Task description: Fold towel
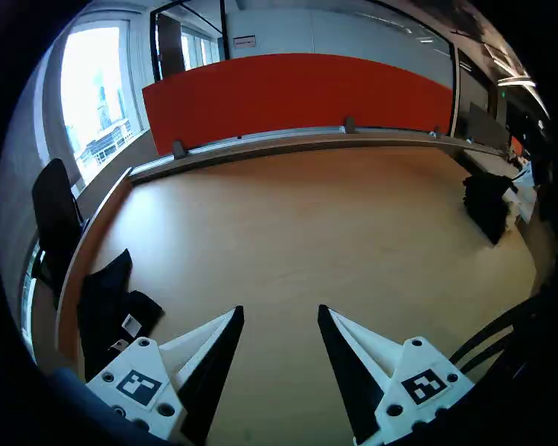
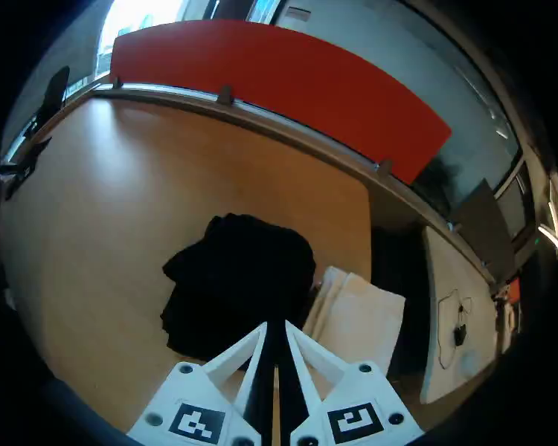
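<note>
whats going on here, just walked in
A person works a gripper in each hand over a wooden table. The right gripper, fingers nearly together, is at the edge of a black towel pile beside a pale folded stack; whether it pinches cloth is unclear. The left gripper hangs open above the table, with a black cloth off to its side.

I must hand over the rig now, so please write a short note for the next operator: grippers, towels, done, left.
Left gripper: open, empty, above the table.
Right gripper: jaws closed at the near edge of the crumpled dark towel; whether it pinches cloth, I cannot tell.
A light folded pile lies beside that towel; another dark cloth lies at the table's edge.
Done: no fold visible. Left: spread the towel, fold it.
</note>
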Demonstrator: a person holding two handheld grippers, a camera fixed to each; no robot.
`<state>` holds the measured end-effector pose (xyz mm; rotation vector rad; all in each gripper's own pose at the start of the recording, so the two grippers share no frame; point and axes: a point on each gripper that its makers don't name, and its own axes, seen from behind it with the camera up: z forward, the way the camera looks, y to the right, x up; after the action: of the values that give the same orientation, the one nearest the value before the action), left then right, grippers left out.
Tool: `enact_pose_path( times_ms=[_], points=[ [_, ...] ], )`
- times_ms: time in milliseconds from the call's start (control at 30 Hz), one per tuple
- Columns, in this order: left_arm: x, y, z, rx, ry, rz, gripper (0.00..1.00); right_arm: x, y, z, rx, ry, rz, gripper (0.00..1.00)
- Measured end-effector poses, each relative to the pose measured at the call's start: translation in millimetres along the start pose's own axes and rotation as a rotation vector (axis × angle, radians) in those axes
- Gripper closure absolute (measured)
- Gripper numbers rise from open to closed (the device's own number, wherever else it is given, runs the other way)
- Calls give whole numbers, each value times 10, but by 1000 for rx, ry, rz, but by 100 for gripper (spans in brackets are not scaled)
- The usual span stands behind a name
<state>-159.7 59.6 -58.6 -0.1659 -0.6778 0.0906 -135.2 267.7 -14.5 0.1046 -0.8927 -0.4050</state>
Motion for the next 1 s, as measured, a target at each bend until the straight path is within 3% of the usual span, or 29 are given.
enact_pose_path(
  times_ms=[567, 1000],
  points=[
    [-43, -36, -35, 8, -4, 2, 27, -459, 27, 153, -2, -115, 42, 95],
    [-63, -60, -35, 13, -9, 0, 27, -640, 59, 193, -15, -172, 60, 95]
  ],
)
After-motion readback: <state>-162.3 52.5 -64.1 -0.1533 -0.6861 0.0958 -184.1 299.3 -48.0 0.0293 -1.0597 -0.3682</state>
